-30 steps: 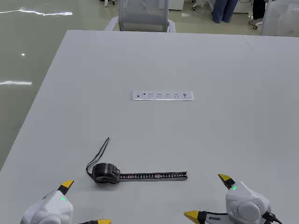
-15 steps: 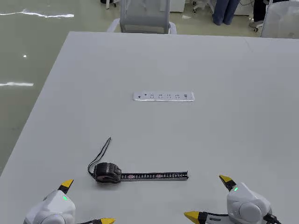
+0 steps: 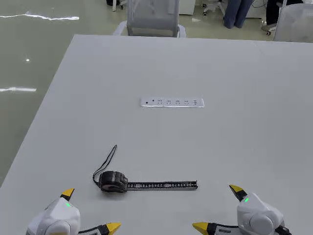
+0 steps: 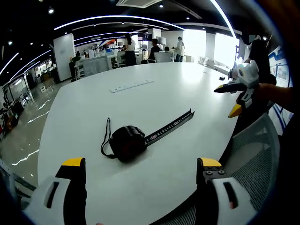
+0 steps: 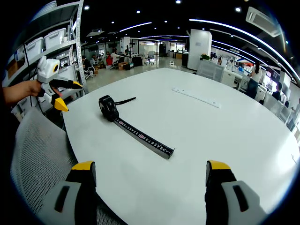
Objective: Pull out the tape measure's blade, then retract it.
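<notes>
Yellow-tipped jaws stand wide apart on both of your tools. The left gripper (image 3: pixel 90 210) and the right gripper (image 3: pixel 217 207) are empty and hover at the near edge of the table (image 3: pixel 220 73). The case (image 3: pixel 112 181) lies just ahead of the left gripper, with its strap (image 3: pixel 105 164) looped away from you. The blade (image 3: pixel 164 185) is out and lies flat on the table. It runs from the case toward your right, and its hook end sits ahead and inward of the right gripper. Neither gripper touches anything.

The pull looks done, so retraction is likely your step. Pin the case first with the left gripper, closing across its flanks and clear of the strap. I cannot tell whether a lock holds the blade; if one does, you must free it. Guide the hook end with the right gripper so the blade feeds back straight and does not whip or kink.

You have plenty of room ahead: bare table up to the strip (image 3: pixel 171 102), which is well apart from the blade. The tight side is toward you, where the table edge sits close under both grippers, so keep the case from sliding that way. The left edge is farther off, and the chair (image 3: pixel 151 17) beyond the far edge is no concern.
</notes>
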The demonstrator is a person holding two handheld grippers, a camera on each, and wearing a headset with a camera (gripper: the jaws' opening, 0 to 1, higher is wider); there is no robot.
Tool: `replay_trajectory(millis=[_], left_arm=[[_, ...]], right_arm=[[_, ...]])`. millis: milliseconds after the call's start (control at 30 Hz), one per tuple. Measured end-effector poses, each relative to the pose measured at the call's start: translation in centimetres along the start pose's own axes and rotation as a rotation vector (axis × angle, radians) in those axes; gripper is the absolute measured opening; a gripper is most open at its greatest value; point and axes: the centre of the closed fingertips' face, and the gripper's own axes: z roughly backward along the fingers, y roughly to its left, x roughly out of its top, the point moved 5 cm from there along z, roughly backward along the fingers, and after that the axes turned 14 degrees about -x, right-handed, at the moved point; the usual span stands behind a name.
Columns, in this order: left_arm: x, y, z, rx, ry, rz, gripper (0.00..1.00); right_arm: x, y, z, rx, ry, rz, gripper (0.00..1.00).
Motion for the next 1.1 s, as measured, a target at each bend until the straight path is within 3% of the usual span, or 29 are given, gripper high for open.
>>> replay_trajectory(millis=[133, 467, 767, 1100], left_arm=[[0.1, 0.1, -0.2, 0.042, -0.018, 0.044, 0.96], [0.4, 0.3, -1.2, 0.118, -0.030, 0.089, 0.94], [0.4, 0.1, -2.8, 0.123, -0.009, 0.122, 0.89], [0.4, 0.5, -4.4, 0.080, 0.080, 0.140, 0.83]], right_arm=[[0.0, 0.1, 0.0, -0.005, -0.006, -0.013, 0.99], [0.0, 0.7, -0.2, -0.003, -0.008, -0.010, 0.97], [0.0, 1.1, -0.6, 0.010, -0.010, -0.002, 0.94], [-0.1, 1.3, -1.3, 0.052, -0.010, 0.029, 0.89]])
